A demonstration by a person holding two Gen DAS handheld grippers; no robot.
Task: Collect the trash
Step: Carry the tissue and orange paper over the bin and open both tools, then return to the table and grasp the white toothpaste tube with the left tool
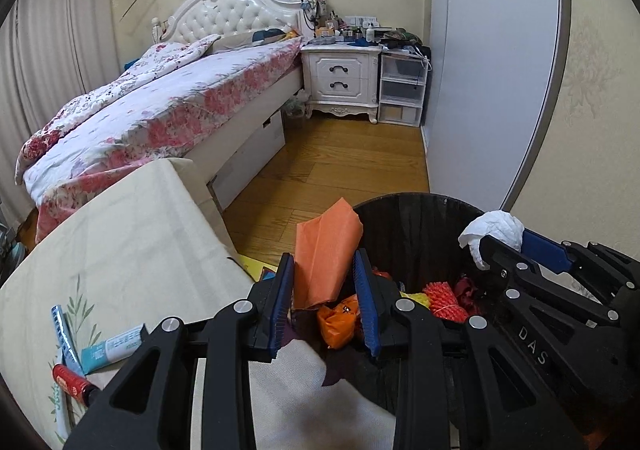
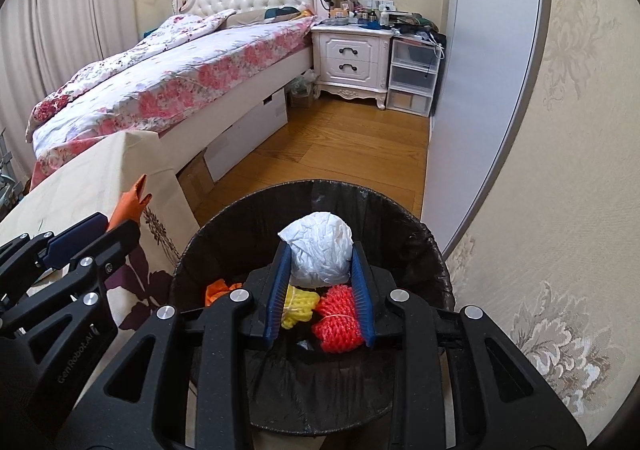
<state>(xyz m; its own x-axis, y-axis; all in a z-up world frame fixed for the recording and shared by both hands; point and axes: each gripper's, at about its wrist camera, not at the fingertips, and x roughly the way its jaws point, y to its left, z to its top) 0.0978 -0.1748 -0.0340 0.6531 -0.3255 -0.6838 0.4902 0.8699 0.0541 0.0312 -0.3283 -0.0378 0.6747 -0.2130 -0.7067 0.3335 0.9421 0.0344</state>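
My left gripper (image 1: 322,262) is shut on a folded orange sheet (image 1: 326,250), held at the near left rim of a black-lined trash bin (image 1: 420,218). My right gripper (image 2: 320,250) is shut on a crumpled white paper wad (image 2: 320,254), held above the bin's (image 2: 248,218) opening. Inside the bin lie a red rope bundle (image 2: 338,314), a yellow rope bundle (image 2: 298,306) and an orange bag (image 1: 336,322). The left wrist view shows the right gripper (image 1: 504,240) with the white wad (image 1: 496,228) at the right. In the right wrist view the left gripper (image 2: 118,222) and the orange sheet (image 2: 132,202) are at the left.
A table under a cream floral cloth (image 1: 120,250) stands left of the bin, with a teal-and-white tube (image 1: 116,346) and a red cylinder (image 1: 72,384) on it. Beyond are wooden floor (image 1: 340,162), a bed (image 1: 160,110), a white nightstand (image 1: 340,78) and a grey wardrobe door (image 1: 492,70). A wallpapered wall (image 2: 560,170) is close on the right.
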